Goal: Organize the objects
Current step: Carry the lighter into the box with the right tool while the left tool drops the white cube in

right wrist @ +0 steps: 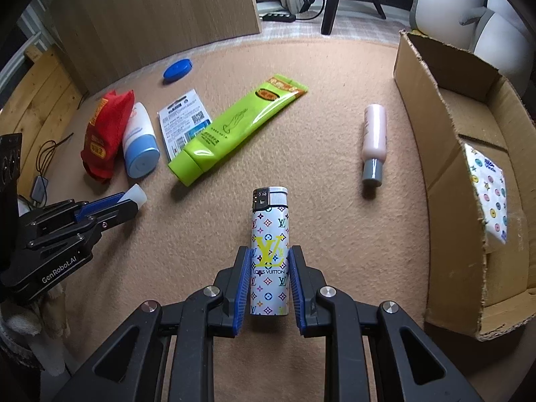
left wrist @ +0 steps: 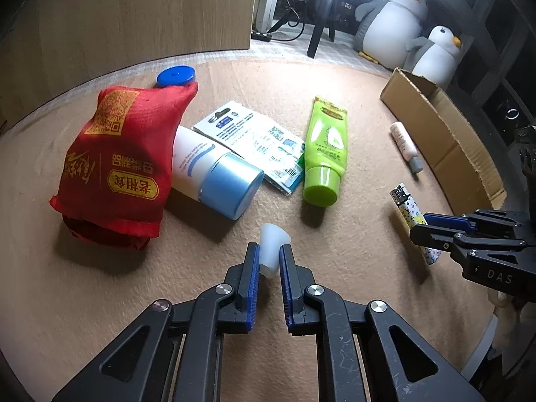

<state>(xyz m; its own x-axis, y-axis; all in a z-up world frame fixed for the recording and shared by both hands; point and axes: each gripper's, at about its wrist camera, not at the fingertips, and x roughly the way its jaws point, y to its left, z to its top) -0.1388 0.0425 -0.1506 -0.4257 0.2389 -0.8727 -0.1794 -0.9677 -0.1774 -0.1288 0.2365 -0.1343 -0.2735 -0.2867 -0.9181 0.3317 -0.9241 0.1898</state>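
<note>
Left wrist view: nearest the camera, the left gripper (left wrist: 270, 251), black with ribbed blue pads, is clamped narrowly on a small translucent white plastic cap (left wrist: 272, 248), cone-shaped and matte. It sits above a round table (left wrist: 351, 107) covered in fuzzy tan felt. Beyond lie a crumpled red cloth pouch (left wrist: 117, 160) with yellow print, a white bottle (left wrist: 214, 174) with a glossy pale-blue lid lying on its side against the pouch, a flat printed card pack (left wrist: 254, 140), and a shiny lime-green tube (left wrist: 326, 150). A blue disc lid (left wrist: 176, 76) peeks from behind the pouch. Only this view shows two plush penguins (left wrist: 405, 23) whole, behind the table.

Right wrist view: nearest, the right gripper (right wrist: 269, 268) grips a smooth white lighter (right wrist: 269, 251) with coloured monogram print and a metal top, its jaws parted only by the lighter's width. A pale pink bottle (right wrist: 374, 140) with a grey cap lies just beside an open, rough-edged cardboard box (right wrist: 452, 234) at the right. Only here is the box's inside visible: a white patterned packet (right wrist: 487, 187) rests in it.
</note>
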